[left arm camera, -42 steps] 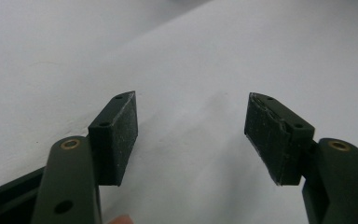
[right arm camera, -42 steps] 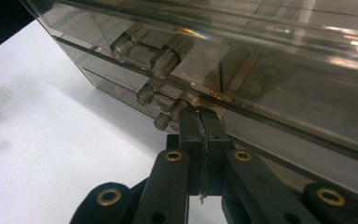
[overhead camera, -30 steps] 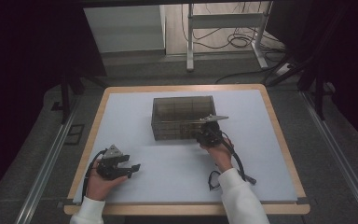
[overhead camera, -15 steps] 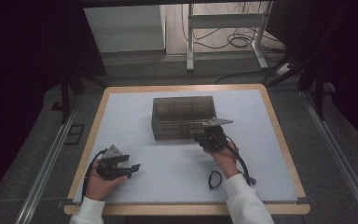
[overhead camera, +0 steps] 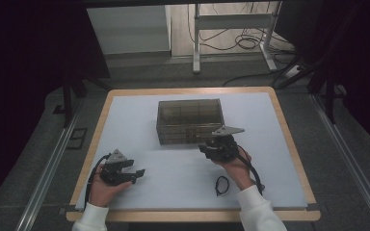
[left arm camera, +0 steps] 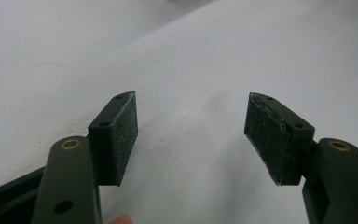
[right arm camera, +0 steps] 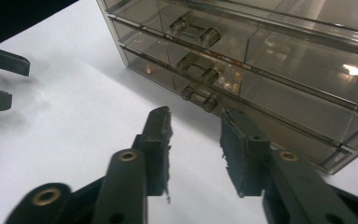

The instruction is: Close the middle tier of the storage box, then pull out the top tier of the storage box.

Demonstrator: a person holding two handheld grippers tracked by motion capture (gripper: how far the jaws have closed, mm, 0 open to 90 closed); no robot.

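Observation:
A smoky see-through drawer box (overhead camera: 189, 120) stands at the middle of the white table top. In the right gripper view its three drawers (right arm camera: 270, 60) look pushed in, each with a small bar handle (right arm camera: 196, 98). My right gripper (overhead camera: 205, 149) sits just in front of the box's right front corner. Its jaws (right arm camera: 193, 123) have just been opening and nothing lies between them; the lowest handle is a short way ahead. My left gripper (overhead camera: 138, 173) rests near the table's front left, open and empty (left arm camera: 191, 100), pointing right.
A small black loop (overhead camera: 221, 185) lies on the white surface by the right wrist, next to the right gripper's cable (overhead camera: 251, 169). The table has a wooden rim (overhead camera: 289, 139). Metal rails and a stand leg (overhead camera: 196, 43) lie beyond it. The left gripper's jaws (right arm camera: 0, 79) show far left.
My right gripper has drawn back from the front of the drawer box toward the near edge, and its jaws have parted. The left gripper has kept still.

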